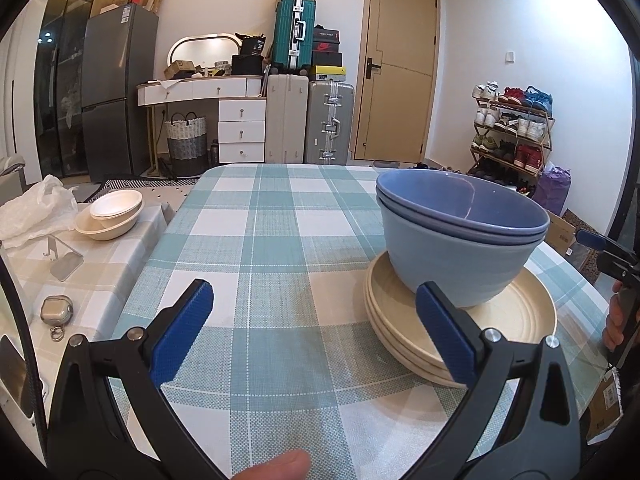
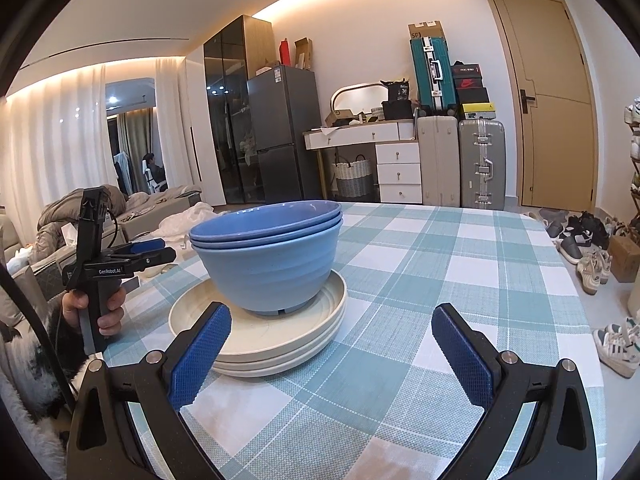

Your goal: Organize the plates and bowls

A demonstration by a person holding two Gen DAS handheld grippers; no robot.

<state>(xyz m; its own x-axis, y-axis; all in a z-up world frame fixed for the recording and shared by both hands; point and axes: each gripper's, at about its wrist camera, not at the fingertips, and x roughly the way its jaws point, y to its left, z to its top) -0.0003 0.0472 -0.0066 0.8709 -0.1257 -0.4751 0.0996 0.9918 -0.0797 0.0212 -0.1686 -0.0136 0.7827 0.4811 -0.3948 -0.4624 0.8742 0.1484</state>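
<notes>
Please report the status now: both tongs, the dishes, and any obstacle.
Left tongs open, empty. Right tongs open, empty. Blue bowls nested on the cream plates, on the checked table. Nothing in the way.

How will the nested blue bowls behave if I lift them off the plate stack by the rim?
The blue bowls look matte, rigid and probably light, so unlikely to flex. A rim pinch may lift only the top bowl. Their narrow foot on the cream plates suggests they could slide or tip if nudged sideways.
</notes>
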